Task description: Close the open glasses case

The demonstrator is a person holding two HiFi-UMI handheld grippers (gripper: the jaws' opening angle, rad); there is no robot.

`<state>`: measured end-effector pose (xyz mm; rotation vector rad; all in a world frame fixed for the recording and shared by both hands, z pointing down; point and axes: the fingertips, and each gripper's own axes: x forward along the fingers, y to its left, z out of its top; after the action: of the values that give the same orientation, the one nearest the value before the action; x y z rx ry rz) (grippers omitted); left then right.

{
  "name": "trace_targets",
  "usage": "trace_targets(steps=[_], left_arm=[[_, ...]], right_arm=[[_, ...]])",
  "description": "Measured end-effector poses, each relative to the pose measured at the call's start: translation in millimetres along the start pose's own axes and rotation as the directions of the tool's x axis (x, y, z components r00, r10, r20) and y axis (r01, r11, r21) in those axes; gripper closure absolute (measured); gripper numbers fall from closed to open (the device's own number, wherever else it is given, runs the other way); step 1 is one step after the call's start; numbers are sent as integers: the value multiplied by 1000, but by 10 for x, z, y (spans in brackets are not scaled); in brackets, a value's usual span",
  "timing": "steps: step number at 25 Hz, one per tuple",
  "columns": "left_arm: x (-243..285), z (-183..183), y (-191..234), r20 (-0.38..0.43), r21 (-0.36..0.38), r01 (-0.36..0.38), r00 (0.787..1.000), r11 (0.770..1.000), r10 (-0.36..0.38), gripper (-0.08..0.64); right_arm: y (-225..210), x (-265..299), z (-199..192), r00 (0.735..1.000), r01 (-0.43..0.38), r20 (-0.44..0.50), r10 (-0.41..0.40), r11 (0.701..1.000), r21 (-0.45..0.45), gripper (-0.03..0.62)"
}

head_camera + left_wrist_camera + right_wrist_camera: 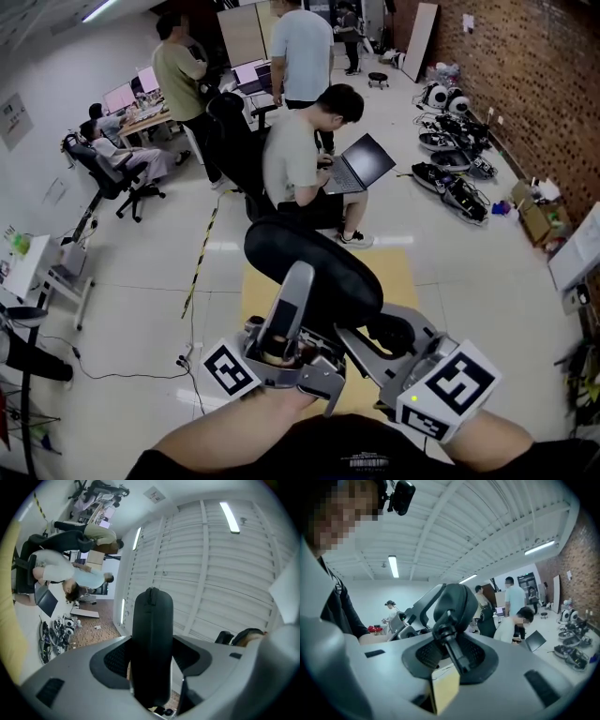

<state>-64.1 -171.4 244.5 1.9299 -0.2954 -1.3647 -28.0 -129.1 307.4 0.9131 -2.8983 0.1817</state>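
Our left gripper point(151, 660) clamps the case point(151, 620) steady so our right gripper point(451, 660), pinching the zip pull point(449, 641), can close it.

Left gripper point(302, 283) tilted up, jaws clamped on case point(152, 634). Right gripper point(370, 337) near level, jaws pinching zip pull point(451, 641). Grippers close together.

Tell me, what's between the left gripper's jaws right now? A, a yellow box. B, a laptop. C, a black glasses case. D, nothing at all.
C: in the left gripper view, the left gripper has its jaws shut on the black glasses case, which fills the gap between them.
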Motion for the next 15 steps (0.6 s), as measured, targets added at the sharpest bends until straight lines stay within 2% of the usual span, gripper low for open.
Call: trace_targets(steps=[1,9,15], left_arm=[[0,-2,8,-5,4,-4,1000,1000,4,299],[-74,3,142,-74,77,-56,995,995,62,300],[-100,-41,136,-101,99,-41,994,994,51,301]], right_arm=[[-9,-7,-8,1000,7,-7,-7,1000,-18,532],[-126,-54,-58,999,30,-41,-33,998,-58,595],[-111,-101,-95,999,-6,-50,3,998,-60,603]])
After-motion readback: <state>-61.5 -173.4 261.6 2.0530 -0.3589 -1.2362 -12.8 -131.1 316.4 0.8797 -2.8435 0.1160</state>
